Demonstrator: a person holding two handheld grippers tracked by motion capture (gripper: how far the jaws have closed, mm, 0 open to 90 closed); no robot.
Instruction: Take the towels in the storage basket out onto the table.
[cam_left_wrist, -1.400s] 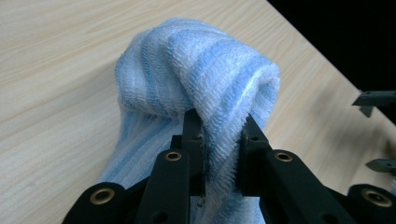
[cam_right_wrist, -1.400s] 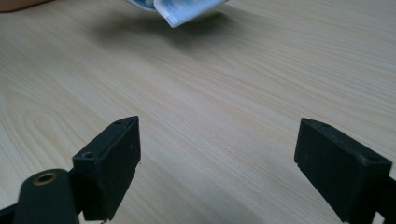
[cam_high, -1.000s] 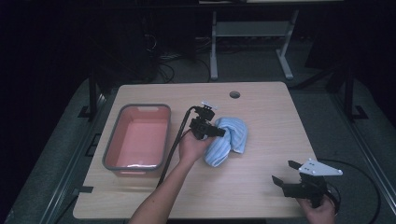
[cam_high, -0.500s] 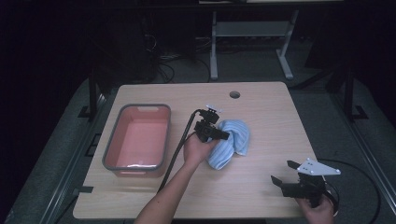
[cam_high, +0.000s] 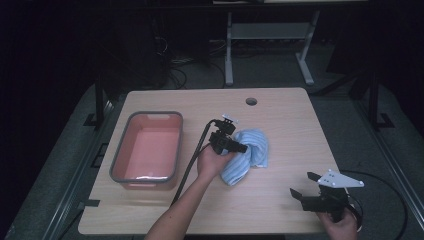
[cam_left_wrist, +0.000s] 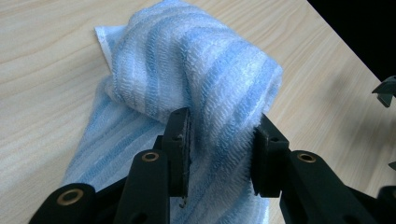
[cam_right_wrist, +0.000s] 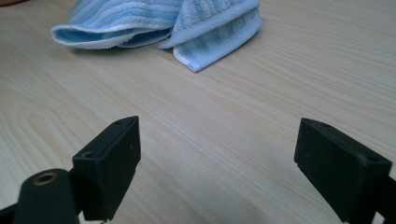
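A light blue striped towel (cam_high: 256, 150) lies bunched in the middle of the wooden table (cam_high: 285, 115). My left gripper (cam_high: 244, 148) rests on the towel's left side, pointing right. In the left gripper view a thick fold of the towel (cam_left_wrist: 201, 60) stands between the jaws of my left gripper (cam_left_wrist: 222, 140). The jaws have just been opening and sit loosely around the fold. My right gripper (cam_high: 301, 183) rests at the table's front right corner, open with nothing in it. The right gripper view shows my right gripper (cam_right_wrist: 217, 154) facing the towel (cam_right_wrist: 187, 18) across bare wood.
A salmon-pink tub with a grey rim (cam_high: 120, 160) stands on the table's left side, holding nothing I can see. A cable hole (cam_high: 251, 101) sits near the far edge. Dark floor and a metal frame lie beyond the table.
The left hand drew the towel slightly toward the person, bunching it. Its jaws have parted around the fold. The right gripper has not moved.
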